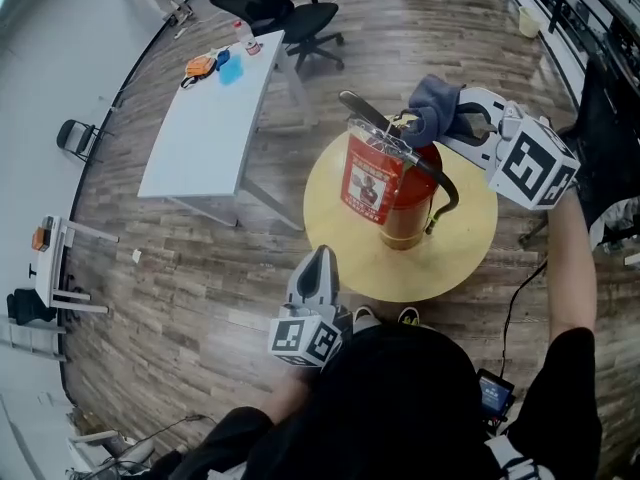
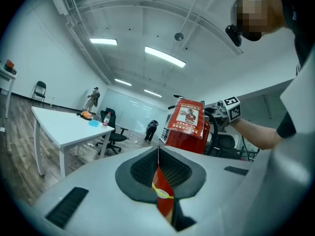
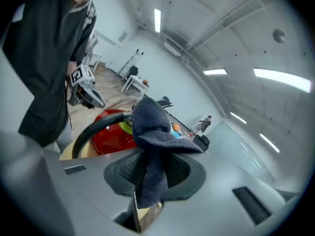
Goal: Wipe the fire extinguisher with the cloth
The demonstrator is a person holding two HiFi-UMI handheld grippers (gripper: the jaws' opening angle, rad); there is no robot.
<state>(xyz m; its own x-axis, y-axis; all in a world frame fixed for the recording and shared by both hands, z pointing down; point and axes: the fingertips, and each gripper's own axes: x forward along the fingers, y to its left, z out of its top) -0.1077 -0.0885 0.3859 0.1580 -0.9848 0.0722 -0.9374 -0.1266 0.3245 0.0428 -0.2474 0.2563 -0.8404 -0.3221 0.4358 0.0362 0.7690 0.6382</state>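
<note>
A red fire extinguisher (image 1: pixel 395 193) with a black hose and a red-and-white label stands upright on a round yellow table (image 1: pixel 340 258). My right gripper (image 1: pixel 452 120) is shut on a dark blue cloth (image 1: pixel 432 108), which rests against the extinguisher's top by the handle. In the right gripper view the cloth (image 3: pixel 152 146) hangs bunched between the jaws, with the red body (image 3: pixel 110 132) just beyond. My left gripper (image 1: pixel 319 268) is shut with nothing in it, low at the table's near edge. The extinguisher (image 2: pixel 189 127) stands ahead of it in the left gripper view.
A white table (image 1: pixel 205 128) with small orange and blue items stands at the left, with a black office chair (image 1: pixel 280 13) behind it. Wood flooring surrounds the round table. A dark railing (image 1: pixel 570 8) runs along the right. A cable (image 1: pixel 515 303) trails on the floor.
</note>
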